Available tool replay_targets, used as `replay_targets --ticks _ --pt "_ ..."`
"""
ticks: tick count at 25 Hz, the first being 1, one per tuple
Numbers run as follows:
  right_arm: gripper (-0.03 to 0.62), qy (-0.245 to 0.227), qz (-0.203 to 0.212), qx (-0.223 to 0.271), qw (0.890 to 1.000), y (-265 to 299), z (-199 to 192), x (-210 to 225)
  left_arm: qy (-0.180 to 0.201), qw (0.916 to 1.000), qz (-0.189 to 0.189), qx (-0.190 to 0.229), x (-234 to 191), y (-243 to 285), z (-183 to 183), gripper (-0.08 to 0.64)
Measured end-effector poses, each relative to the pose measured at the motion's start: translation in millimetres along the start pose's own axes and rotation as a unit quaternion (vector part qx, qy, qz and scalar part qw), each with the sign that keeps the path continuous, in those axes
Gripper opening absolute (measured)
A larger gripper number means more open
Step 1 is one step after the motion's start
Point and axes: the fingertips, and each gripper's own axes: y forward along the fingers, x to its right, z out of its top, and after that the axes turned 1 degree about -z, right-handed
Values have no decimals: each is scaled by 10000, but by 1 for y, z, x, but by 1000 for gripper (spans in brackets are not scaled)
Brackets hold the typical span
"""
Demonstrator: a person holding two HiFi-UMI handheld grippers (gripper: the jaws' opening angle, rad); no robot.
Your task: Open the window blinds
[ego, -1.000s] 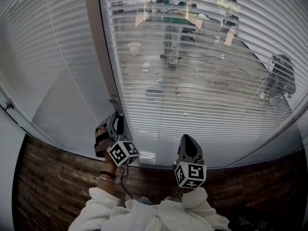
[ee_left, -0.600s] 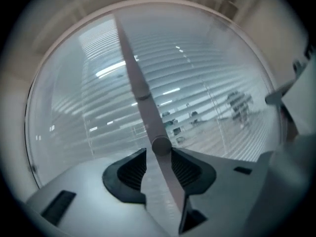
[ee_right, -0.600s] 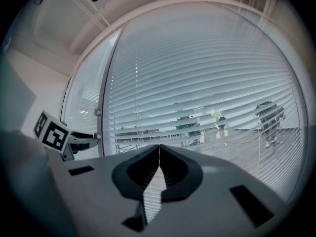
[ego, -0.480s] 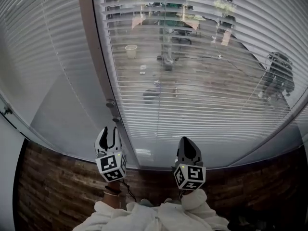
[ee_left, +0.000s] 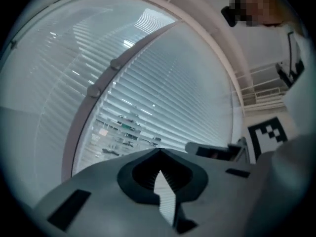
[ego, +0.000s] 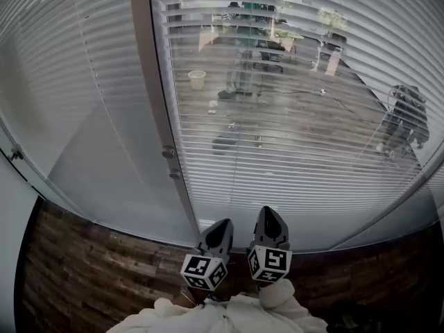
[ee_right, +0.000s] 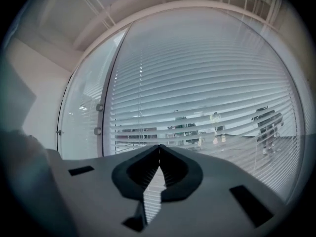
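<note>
Blinds [ego: 298, 137]: horiz. slat type, white, hung over right pane of window; fills top and middle of head view. Upper and mid slats tilted enough to see through; lowest rows paler, less see-through. Thin lift cords [ego: 238, 109] run vertically thru slats.

Left-pane blinds [ego: 62, 68]: second set, left of frame post; slats look opaque.

Frame post [ego: 154, 96]: pale upright between the two panes. Carries two round fittings [ego: 168, 152], one just below the other.

Left gripper [ego: 220, 225]: low centre, just beside right gripper, pointing at bottom rows of blinds, apart from the slats. Jaws have just closed; tips meet, nothing between them.

Right gripper [ego: 270, 214]: jaws likewise together at tips, nothing held. Aimed at same lower slats, not touching.

Marker cubes [ego: 204, 271]: one per gripper, at the end nearest the person.

Brick wall [ego: 83, 269]: dark band under window, below both grippers.

Sleeves [ego: 229, 316]: pale, at bottom edge of head view.

Beyond glass, seen thru slats: wood decking [ego: 291, 123], pale pot [ego: 197, 79], tables [ego: 263, 40] w/ plants, dark shape [ego: 406, 113] at right, too blurred to ID.
</note>
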Motion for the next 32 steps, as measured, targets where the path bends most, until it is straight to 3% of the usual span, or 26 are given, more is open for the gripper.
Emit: replay_targets --ticks 2,6,13,32 --pt "11 -102 -4 68 9999 -7 -2 -4 278 9995 -26 -116 14 -6 -14 0" --pt "11 -131 87 240 9996 -14 13 -4 717 9973 -106 139 21 -5 7 0" --pt "11 -21 194 137 9997 -16 10 -3 601 9979 160 180 0 -7 15 -1" --pt "11 -3 138 31 9999 -14 8 4 479 9987 160 -58 1 -4 1 0"
